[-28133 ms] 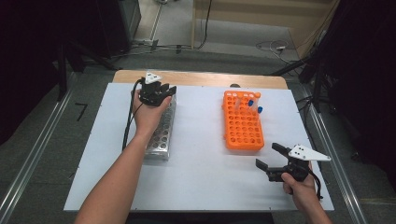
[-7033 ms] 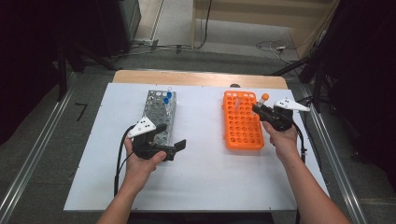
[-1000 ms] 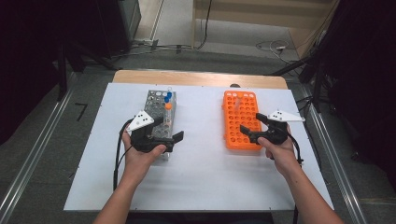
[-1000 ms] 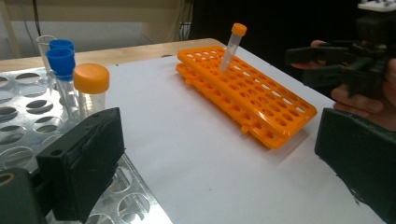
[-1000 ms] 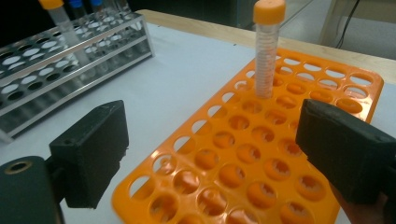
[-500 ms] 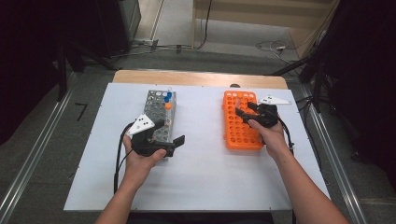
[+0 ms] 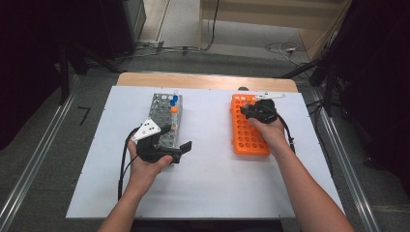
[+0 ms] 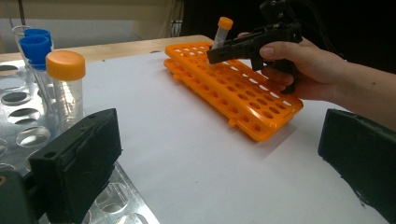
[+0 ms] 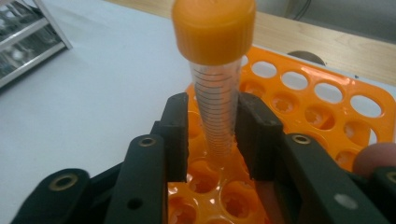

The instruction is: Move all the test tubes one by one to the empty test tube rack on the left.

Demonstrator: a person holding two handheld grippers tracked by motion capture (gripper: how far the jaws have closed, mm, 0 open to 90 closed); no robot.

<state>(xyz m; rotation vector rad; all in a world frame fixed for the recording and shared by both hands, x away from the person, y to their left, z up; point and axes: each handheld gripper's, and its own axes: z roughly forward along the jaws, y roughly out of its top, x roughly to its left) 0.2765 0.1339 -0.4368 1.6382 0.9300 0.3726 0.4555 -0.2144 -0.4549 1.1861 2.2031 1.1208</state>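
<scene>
Two racks sit on the worktop (image 7: 212, 183). The metal rack (image 7: 162, 108) lies under the left gripper (image 8: 219, 140), whose fingers are spread and empty. The orange rack (image 7: 244, 137) lies below the right gripper (image 9: 212, 109), now at its far end, up from mid-rack a second ago. Its fingers have just been closing and now clamp the tube (image 9: 214, 28), upright between them with its tip in a hole. Likely next: lift it out.
</scene>
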